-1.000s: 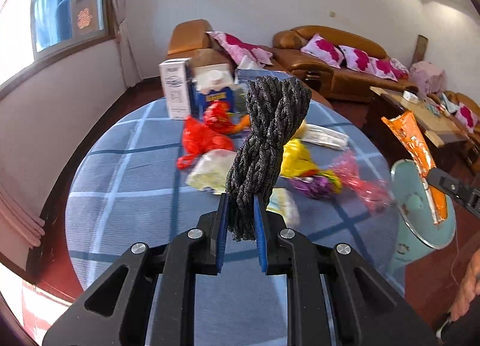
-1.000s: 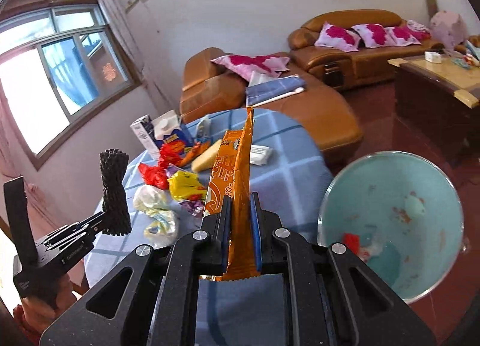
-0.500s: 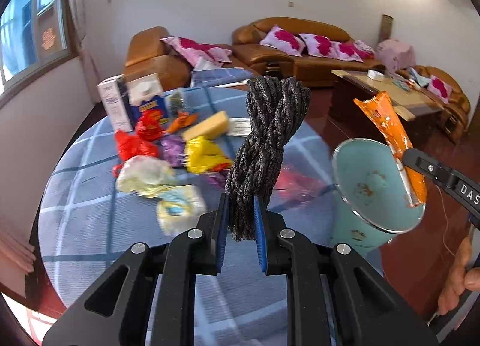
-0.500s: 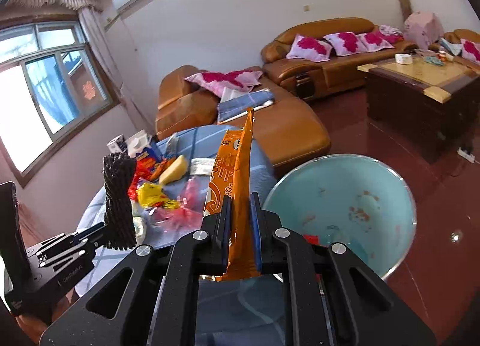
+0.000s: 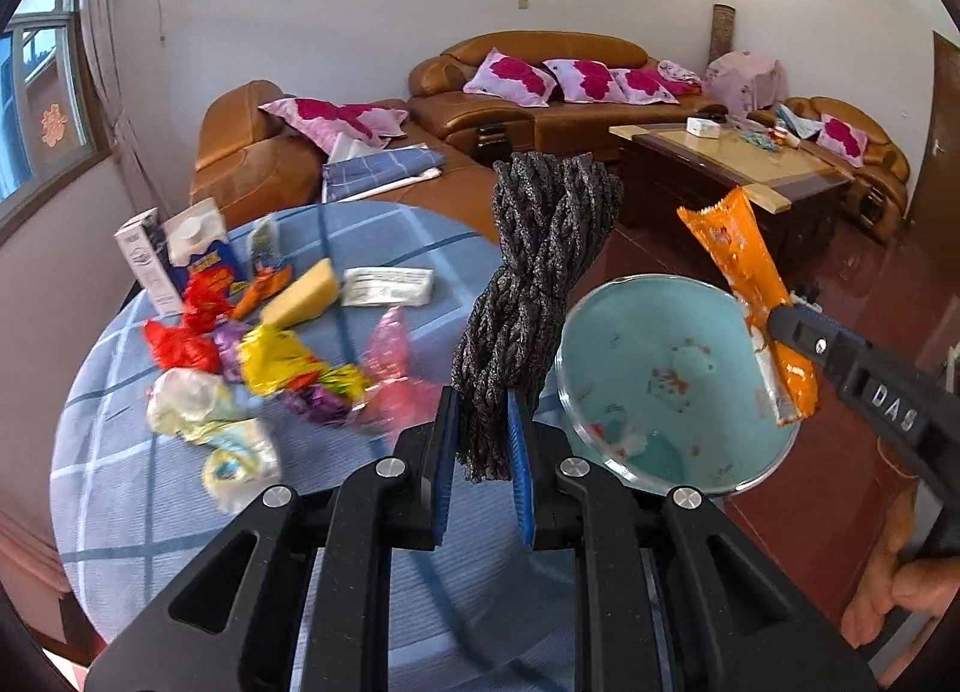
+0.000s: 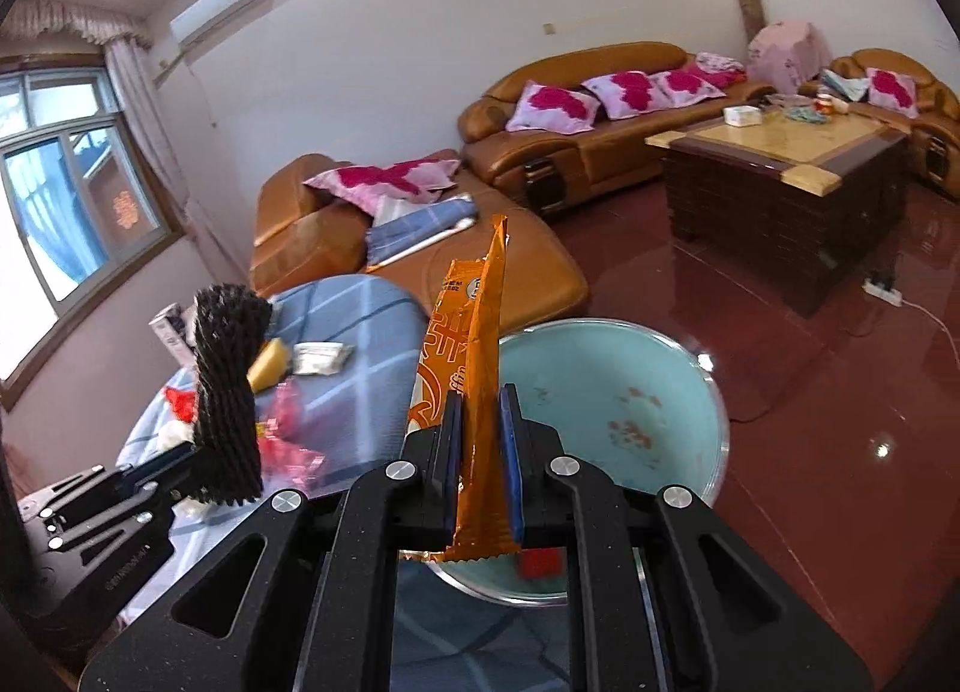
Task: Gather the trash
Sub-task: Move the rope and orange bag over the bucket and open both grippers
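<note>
Gripping a dark grey bundle of braided cord point(image 5: 534, 296), the left gripper point(image 5: 483, 464) has its blue pads pressed narrowly against the bundle's lower end, so that the cord stands up and leans a little to the right in the left wrist view. The right gripper point(image 6: 480, 464) is likewise clamped tight on an orange snack wrapper point(image 6: 471, 368), which rises upright between its pads with its crimped bottom edge hanging below them.

The landmark is the pale blue bin point(image 5: 672, 392), round and open-topped, standing on the red floor just beside the edge of the round table point(image 5: 120, 488) with its blue checked cloth. Inside the bin lie a few scraps, among them a red piece, and its wall is flecked with reddish stains. The wrapper hangs over the far right part of the bin's rim in the left wrist view; the cord bundle is beside the bin's left rim, above the table's edge.

Left of the bin, on the table, lie crumpled wrappers point(image 5: 276, 359) in yellow, red, purple, pink and white, somewhat blurred, with a yellow sponge point(image 5: 300, 299), a white packet point(image 5: 387, 287) and two cartons point(image 5: 174, 254) further off. Beyond the bin stand brown leather sofas point(image 5: 540, 110) with pink cushions and a dark coffee table point(image 5: 738, 164). A person's fingers point(image 5: 900, 602) show at the lower right, beneath the right gripper's body.
</note>
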